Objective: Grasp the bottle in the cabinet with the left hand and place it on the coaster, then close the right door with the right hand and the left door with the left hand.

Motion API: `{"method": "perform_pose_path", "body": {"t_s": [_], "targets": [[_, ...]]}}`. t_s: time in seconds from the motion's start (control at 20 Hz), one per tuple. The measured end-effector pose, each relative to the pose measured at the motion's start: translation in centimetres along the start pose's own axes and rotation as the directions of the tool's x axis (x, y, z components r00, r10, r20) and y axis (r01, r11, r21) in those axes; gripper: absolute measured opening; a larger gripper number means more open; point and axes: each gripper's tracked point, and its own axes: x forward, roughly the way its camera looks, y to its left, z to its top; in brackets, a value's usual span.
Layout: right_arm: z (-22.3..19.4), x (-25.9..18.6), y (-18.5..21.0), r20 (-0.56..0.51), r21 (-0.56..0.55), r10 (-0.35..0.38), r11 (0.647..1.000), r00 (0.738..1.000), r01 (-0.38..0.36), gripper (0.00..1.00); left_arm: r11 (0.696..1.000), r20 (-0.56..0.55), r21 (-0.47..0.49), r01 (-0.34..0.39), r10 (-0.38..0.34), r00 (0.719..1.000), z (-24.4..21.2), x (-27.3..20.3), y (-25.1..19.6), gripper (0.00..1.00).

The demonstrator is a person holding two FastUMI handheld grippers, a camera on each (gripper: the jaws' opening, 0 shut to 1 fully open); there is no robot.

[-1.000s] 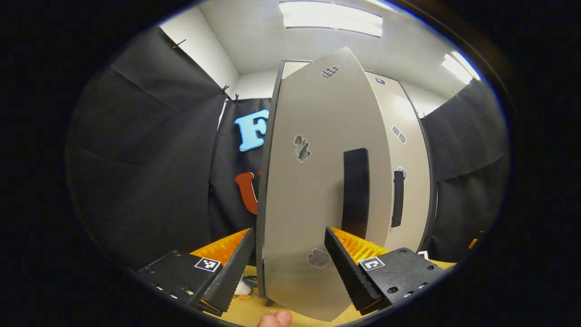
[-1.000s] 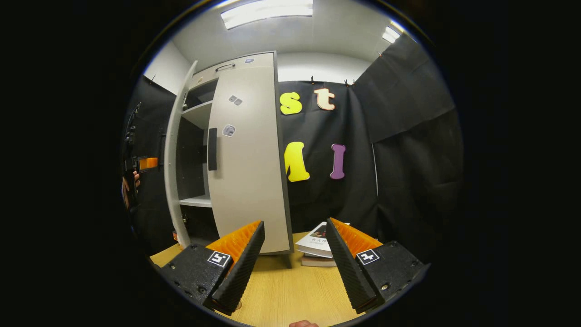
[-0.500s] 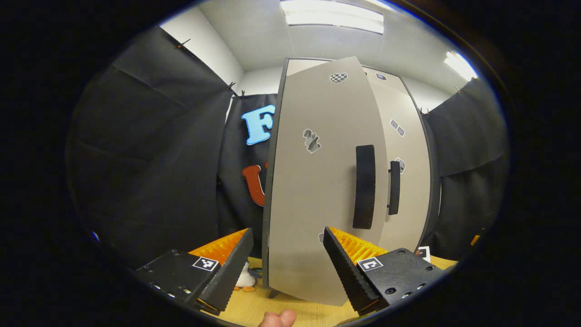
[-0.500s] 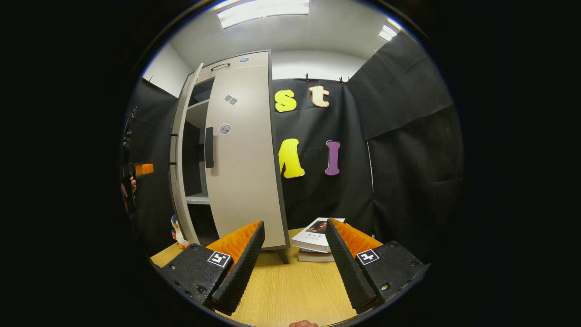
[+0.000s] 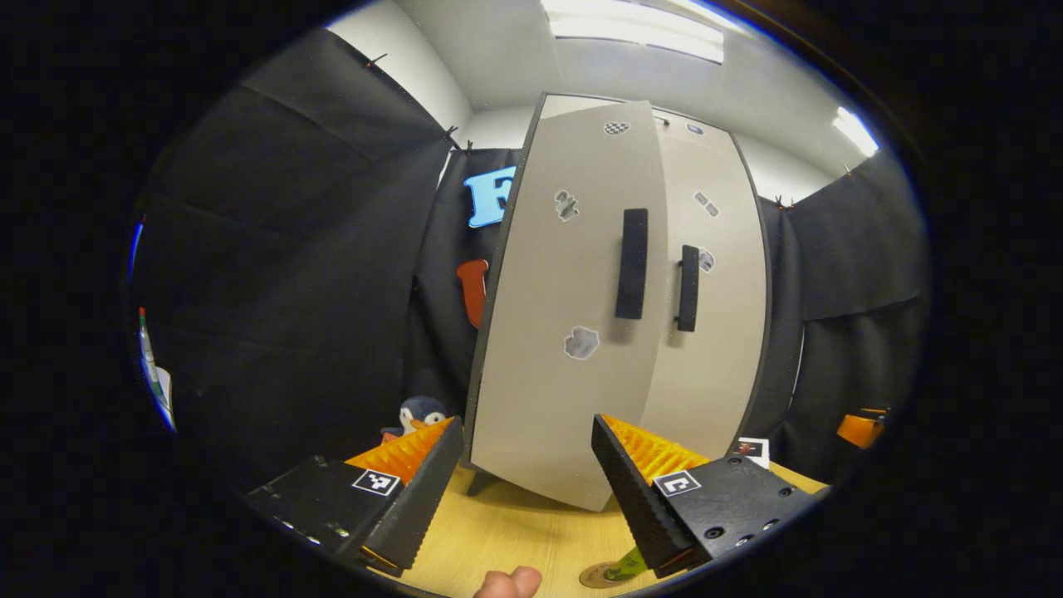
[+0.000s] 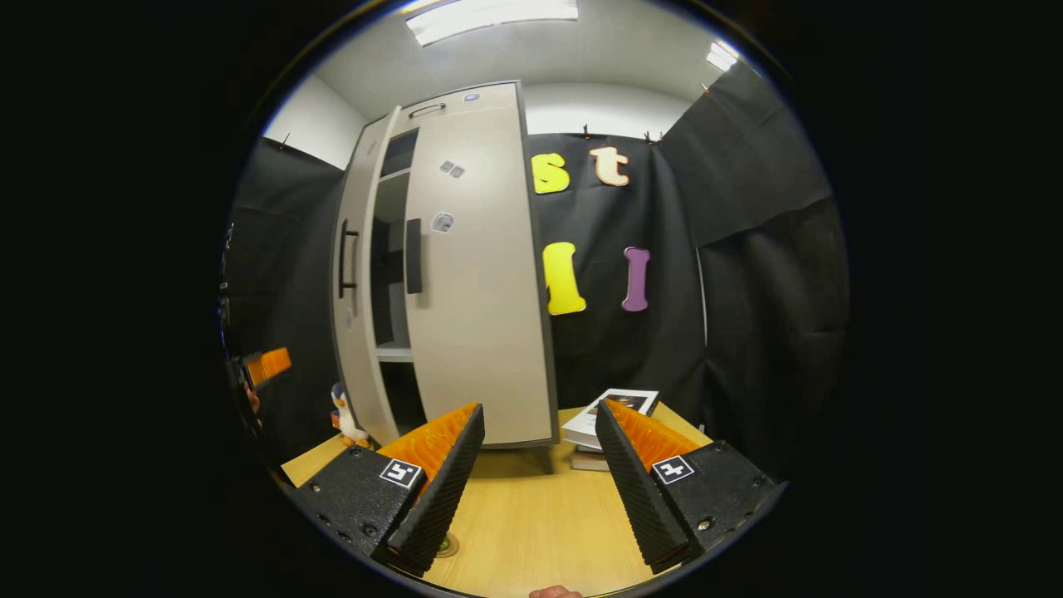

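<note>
On cabinet, left door (image 5: 556,316) swung nearer shut

Black cloth (image 6: 747,274) is hung around the booth on every side and is clipped along its upper edge. Above it a plain white wall (image 6: 303,133) and a pale ceiling (image 5: 515,50) are seen, lit by long rectangular light panels (image 5: 635,29). A light wooden bench (image 6: 531,523) is spread across the lower part of both views. A stack of books (image 6: 606,415) is laid on it near the cloth, and a small penguin toy (image 5: 415,413) is stood at its far edge.
</note>
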Motion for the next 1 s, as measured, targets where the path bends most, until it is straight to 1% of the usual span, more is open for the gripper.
{"method": "perform_pose_path", "body": {"t_s": [0.05, 0.1, 0.3, 0.35, 0.4, 0.5, 0.8, 0.9, 1.0], "targets": [[-0.2, 0.0, 0.5, -0.006, -0.004, 0.01, 1.0, 1.0, -0.01, 0.83, 1.0, 0.001, 0.005, 0.014, -0.014, 1.0, -0.4, -0.4, -0.9, 1.0], [-0.5, 0.0, 0.8, -0.016, -0.011, 0.018, 1.0, 1.0, -0.018, 0.83, 0.999, 0.002, 0.015, 0.029, -0.029, 1.0, -0.8, -0.8, -1.8, 0.95], [-0.7, -0.2, 2.2, -0.04, -0.028, 0.059, 0.998, 0.997, -0.06, 0.83, 0.994, 0.019, 0.07, 0.078, -0.08, 0.997, -1.9, -1.9, -4.8, 0.95], [-0.6, -0.2, 2.4, -0.039, -0.029, 0.063, 0.998, 0.997, -0.064, 0.83, 0.993, 0.02, 0.073, 0.095, -0.096, 0.995, -2.1, -2.1, -5.5, 0.99], [-0.7, -0.2, 2.6, -0.039, -0.028, 0.068, 0.997, 0.997, -0.069, 0.83, 0.991, 0.02, 0.076, 0.106, -0.108, 0.994, -2.3, -2.4, -6.1, 0.94], [-0.7, -0.3, 3.1, -0.037, -0.026, 0.078, 0.997, 0.996, -0.079, 0.83, 0.989, 0.022, 0.075, 0.128, -0.13, 0.991, -2.7, -2.8, -7.3, 0.95], [-1.3, -0.9, 3.5, -0.045, -0.016, 0.086, 0.996, 0.995, -0.087, 0.83, 0.989, -0.002, 0.031, 0.144, -0.144, 0.99, -3.7, -4.0, -9.4, 0.95], [-1.3, -1.0, 3.5, -0.045, -0.017, 0.084, 0.996, 0.995, -0.084, 0.83, 0.988, -0.021, 0.017, 0.151, -0.15, 0.988, -4.5, -4.3, -9.7, 0.95], [-1.3, -1.0, 3.5, -0.046, -0.02, 0.084, 0.996, 0.995, -0.085, 0.83, 0.99, -0.04, 0.021, 0.142, -0.141, 0.989, -4.9, -4.5, -9.4, 0.95]]}}
